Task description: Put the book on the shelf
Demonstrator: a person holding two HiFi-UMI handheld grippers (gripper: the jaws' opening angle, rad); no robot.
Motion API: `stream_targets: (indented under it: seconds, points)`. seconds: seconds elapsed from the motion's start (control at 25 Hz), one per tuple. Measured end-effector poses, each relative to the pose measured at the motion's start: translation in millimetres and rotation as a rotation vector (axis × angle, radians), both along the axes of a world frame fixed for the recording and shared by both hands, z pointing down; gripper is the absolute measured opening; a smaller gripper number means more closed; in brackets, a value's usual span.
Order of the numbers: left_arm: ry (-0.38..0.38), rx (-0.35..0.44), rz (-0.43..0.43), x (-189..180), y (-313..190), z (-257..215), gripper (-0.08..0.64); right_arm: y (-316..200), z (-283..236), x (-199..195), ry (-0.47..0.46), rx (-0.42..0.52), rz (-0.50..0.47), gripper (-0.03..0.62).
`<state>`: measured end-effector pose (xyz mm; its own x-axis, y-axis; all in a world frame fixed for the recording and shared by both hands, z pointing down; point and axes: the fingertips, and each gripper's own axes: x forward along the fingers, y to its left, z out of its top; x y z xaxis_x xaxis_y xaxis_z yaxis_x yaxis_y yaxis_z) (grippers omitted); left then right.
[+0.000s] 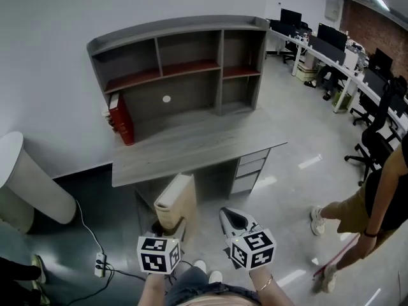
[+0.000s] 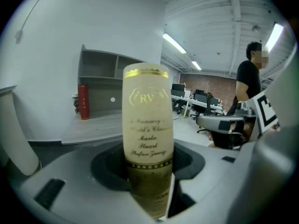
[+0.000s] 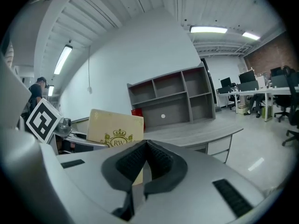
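A thick cream book [image 1: 176, 200] with gold lettering stands upright in my left gripper [image 1: 169, 227], which is shut on its lower end. In the left gripper view its spine [image 2: 146, 125] rises between the jaws and fills the middle. The right gripper view shows its cover [image 3: 115, 129] at the left. My right gripper [image 1: 231, 220] is beside it, shut with nothing between its pads [image 3: 154, 158]. The grey shelf unit [image 1: 185, 61] stands on a desk [image 1: 191, 146] ahead, some way off from both grippers.
Red books [image 1: 121, 120] lean at the shelf's lower left. The desk has drawers [image 1: 250, 169] on its right side. A white cylinder [image 1: 29, 180] stands at the left, with a power strip [image 1: 99, 264] on the floor. A person [image 1: 376, 199] stands at the right; office desks [image 1: 331, 50] lie beyond.
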<state>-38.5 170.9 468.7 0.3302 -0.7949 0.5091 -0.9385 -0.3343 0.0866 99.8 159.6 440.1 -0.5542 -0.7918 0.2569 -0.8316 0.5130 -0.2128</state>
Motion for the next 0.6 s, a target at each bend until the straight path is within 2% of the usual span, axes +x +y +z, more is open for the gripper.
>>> stream_targets:
  seconds: [0.28, 0.6]
  points:
    - [0.025, 0.006, 0.007, 5.0, -3.3, -7.9, 0.221, -4.3, 0.4, 9.1, -0.025, -0.016, 0.025, 0.009]
    - [0.051, 0.013, -0.027, -12.2, -31.3, -8.5, 0.221, -30.5, 9.6, 5.6, -0.021, -0.036, 0.022, 0.009]
